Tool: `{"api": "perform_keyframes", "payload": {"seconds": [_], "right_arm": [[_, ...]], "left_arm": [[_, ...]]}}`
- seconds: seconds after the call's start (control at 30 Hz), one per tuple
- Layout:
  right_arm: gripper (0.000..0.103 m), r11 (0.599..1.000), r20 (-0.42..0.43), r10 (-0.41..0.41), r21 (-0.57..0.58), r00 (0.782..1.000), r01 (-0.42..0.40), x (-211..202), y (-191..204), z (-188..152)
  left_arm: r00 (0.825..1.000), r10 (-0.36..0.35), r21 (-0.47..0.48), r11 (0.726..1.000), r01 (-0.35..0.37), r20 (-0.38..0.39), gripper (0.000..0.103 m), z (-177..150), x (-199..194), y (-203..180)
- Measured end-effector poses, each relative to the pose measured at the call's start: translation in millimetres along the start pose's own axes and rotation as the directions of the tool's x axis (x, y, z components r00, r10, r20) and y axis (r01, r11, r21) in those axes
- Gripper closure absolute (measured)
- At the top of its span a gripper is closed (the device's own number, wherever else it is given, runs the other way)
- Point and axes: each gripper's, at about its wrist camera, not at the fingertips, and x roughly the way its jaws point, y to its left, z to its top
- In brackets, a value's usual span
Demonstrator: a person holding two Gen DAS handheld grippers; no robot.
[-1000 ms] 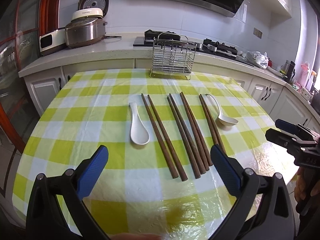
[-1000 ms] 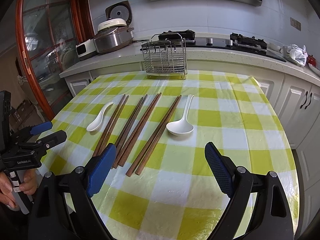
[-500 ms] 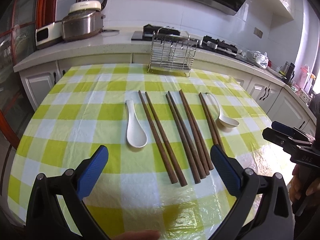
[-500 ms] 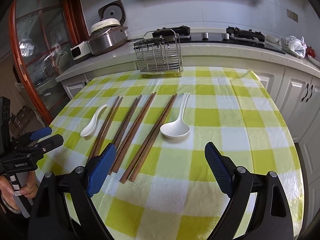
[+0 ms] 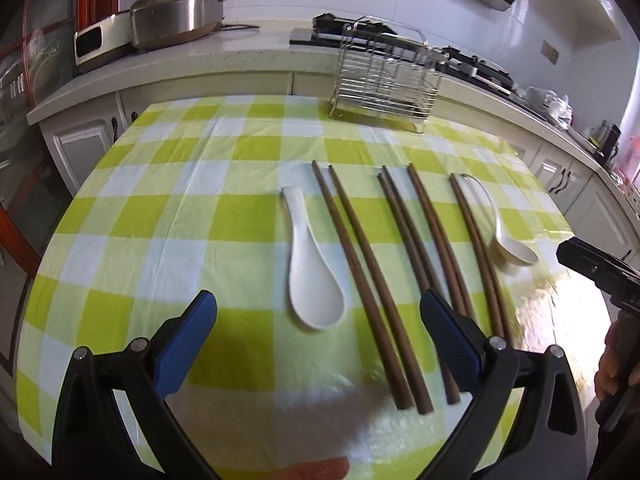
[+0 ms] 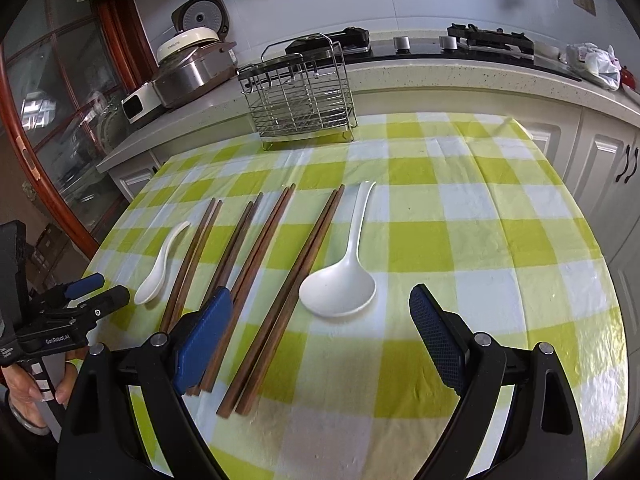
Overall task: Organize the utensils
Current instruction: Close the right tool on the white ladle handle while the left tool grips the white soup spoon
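Several pairs of dark wooden chopsticks lie side by side on the green-and-white checked table. A short white soup spoon rests at their left, a long-handled white ladle spoon at their right. A wire utensil rack stands at the table's far edge. My left gripper is open, its fingers straddling the soup spoon's bowl and the nearest chopsticks. My right gripper is open just short of the ladle's bowl.
A rice cooker and a stove sit on the counter behind the table. White cabinets line the right side. Each gripper shows in the other's view with a hand on its handle: right gripper, left gripper.
Both grippers have moved forward and lower toward the utensils, which now look larger and closer. The utensils themselves have not moved. Both stay open.
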Motion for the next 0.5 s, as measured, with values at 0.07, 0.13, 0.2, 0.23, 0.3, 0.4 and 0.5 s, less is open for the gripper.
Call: {"api": "perform_keyframes", "payload": {"seconds": [0.07, 0.13, 0.2, 0.23, 0.3, 0.4, 0.5], "right_arm": [[0.018, 1.0, -0.007, -0.002, -0.002, 1.0, 0.002, 5.7, -1.2, 6.0], [0.018, 1.0, -0.015, -0.012, -0.003, 1.0, 0.012, 11.4, -3.3, 11.3], [0.018, 1.0, -0.033, -0.028, 0.004, 0.999, 0.028, 20.0, -7.5, 17.7], [0.018, 0.999, -0.038, -0.032, 0.006, 0.999, 0.032, 23.3, -8.8, 19.8], [0.018, 0.999, -0.054, -0.047, 0.012, 0.997, 0.048, 32.5, -12.7, 25.1], [0.018, 0.996, -0.085, -0.081, 0.026, 0.993, 0.083, 48.4, -17.9, 33.6], [0.018, 0.994, -0.096, -0.102, 0.015, 0.99, 0.104, 59.4, -18.6, 41.5]], "left_arm": [[1.0, 0.014, -0.02, 1.0, -0.013, 0.013, 0.005, 6.0, 4.9, 6.0], [0.999, 0.045, -0.041, 0.998, -0.044, 0.027, 0.005, 12.6, 9.8, 12.0], [0.999, 0.038, -0.033, 0.999, -0.038, 0.022, 0.005, 18.9, 15.5, 15.1], [0.999, 0.043, -0.02, 0.999, -0.042, 0.015, 0.005, 23.0, 20.2, 16.2], [0.997, 0.072, 0.005, 0.997, -0.072, 0.024, 0.005, 27.8, 24.8, 15.9], [0.998, 0.063, 0.025, 0.998, -0.063, -0.009, 0.005, 36.8, 37.5, 17.2], [0.997, 0.06, -0.006, 0.998, -0.06, -0.058, 0.005, 41.5, 51.7, 22.0]]}}
